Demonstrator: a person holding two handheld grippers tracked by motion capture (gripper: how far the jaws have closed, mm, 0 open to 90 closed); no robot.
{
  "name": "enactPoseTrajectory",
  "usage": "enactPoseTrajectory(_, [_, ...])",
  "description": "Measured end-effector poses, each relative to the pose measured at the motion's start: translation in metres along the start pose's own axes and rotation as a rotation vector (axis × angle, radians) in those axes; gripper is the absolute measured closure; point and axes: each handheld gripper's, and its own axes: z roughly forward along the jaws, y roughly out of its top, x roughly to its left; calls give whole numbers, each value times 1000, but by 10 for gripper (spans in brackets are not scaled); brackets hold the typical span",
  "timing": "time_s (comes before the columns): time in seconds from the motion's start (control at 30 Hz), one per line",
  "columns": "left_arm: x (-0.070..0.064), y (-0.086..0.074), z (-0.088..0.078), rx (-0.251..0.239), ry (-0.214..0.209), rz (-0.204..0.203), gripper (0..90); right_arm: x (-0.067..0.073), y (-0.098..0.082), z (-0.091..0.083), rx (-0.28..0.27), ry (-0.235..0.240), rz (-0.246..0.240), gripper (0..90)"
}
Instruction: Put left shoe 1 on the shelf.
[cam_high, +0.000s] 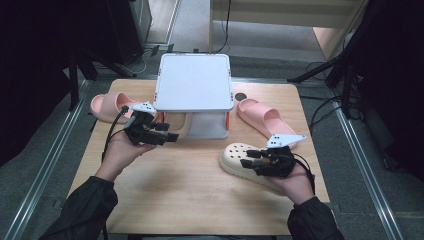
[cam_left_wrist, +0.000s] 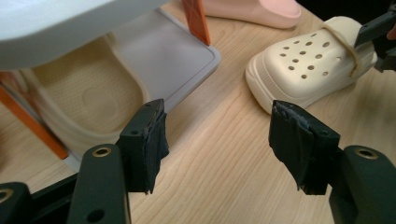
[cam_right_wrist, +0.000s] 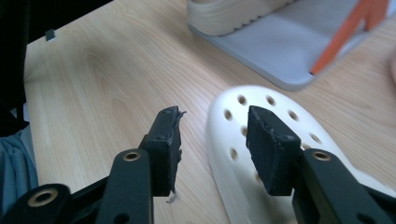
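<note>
Right gripper (cam_high: 248, 159) hovers open-jawed, angled down over cream clog (cam_high: 235, 157).

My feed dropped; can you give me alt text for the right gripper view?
The right tool hangs open over the cream clog, one jaw above its holed toe, the other above the table. Behind stands a grey rack holding another cream shoe.

No legible text, labels, brands or numbers anywhere: clog, slides, rack and table all blank, grippers unmarked as far as the views resolve.
</note>
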Motion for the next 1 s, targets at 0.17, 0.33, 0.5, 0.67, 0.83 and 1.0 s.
enactPoseTrajectory(0.17, [-2, -3, 8, 20, 3, 14, 374, -8, -10, -17, -4, -36, 30, 561])
enactPoseTrajectory(0.33, [-4, -2, 15, 20, -8, 19, 378, -11, -17, -30, -41, -41, 49, 562])
enactPoseTrajectory(0.5, [-5, -1, 18, 14, -9, 28, 385, -12, -30, -35, -5, -67, 71, 559])
enactPoseTrajectory(0.67, [-7, 0, 18, -16, -1, 42, 408, -15, -41, -21, 45, -56, 106, 558])
enactPoseTrajectory(0.83, [-7, 0, 20, -1, 1, 39, 410, -21, -42, -3, 108, -41, 100, 637])
enactPoseTrajectory(1.0, [-6, -1, 19, -2, 9, 41, 410, -28, -42, 6, 127, 7, 128, 744])
